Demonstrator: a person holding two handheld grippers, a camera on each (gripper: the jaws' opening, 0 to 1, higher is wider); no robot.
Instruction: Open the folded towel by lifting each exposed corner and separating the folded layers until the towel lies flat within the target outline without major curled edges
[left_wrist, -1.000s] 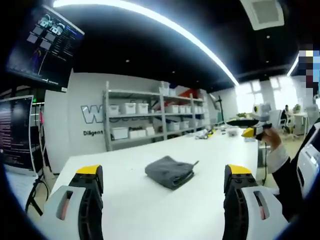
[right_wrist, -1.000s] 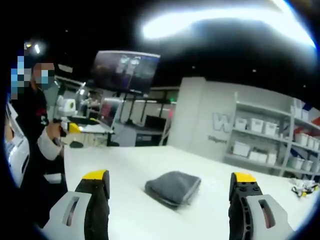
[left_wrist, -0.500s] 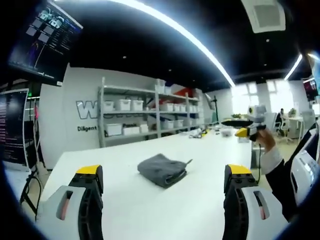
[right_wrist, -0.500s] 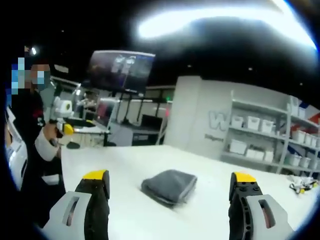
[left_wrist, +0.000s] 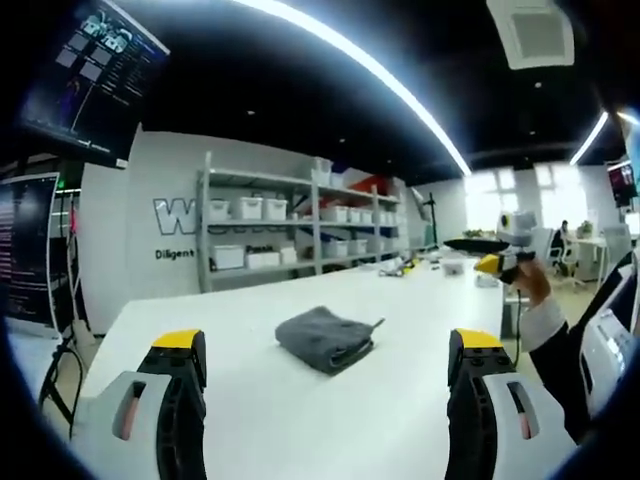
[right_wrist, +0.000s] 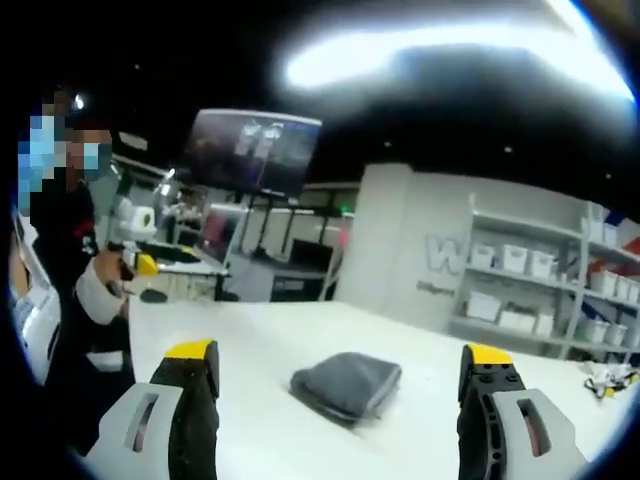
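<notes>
At the bottom of the left gripper view, the left gripper (left_wrist: 325, 365) stands with its two yellow-tipped jaws spread wide, grasping nothing, above the white table (left_wrist: 400, 400). Between and beyond the jaws, at the centre of the frame, the grey towel (left_wrist: 325, 338) lies folded in a thick bundle on the tabletop, well apart from the jaw tips, with one small corner poking out at its right. At the right edge, a person's hand (left_wrist: 528, 283) in a white cuff holds the right gripper (left_wrist: 470, 245) level above the table's far side. Farther back, shelving (left_wrist: 300, 235) with white bins stands against the wall at centre left, and a monitor (left_wrist: 85, 80) hangs at the upper left.

In the right gripper view, which is somewhat blurred, the right gripper (right_wrist: 340, 365) also has its jaws released and wide apart at the bottom. The folded towel (right_wrist: 347, 385) sits between them at lower centre, seemingly untouched. At the left edge a hand holds the left gripper (right_wrist: 140, 262) over the table's edge. A screen (right_wrist: 250, 150) hangs behind at upper left.
</notes>
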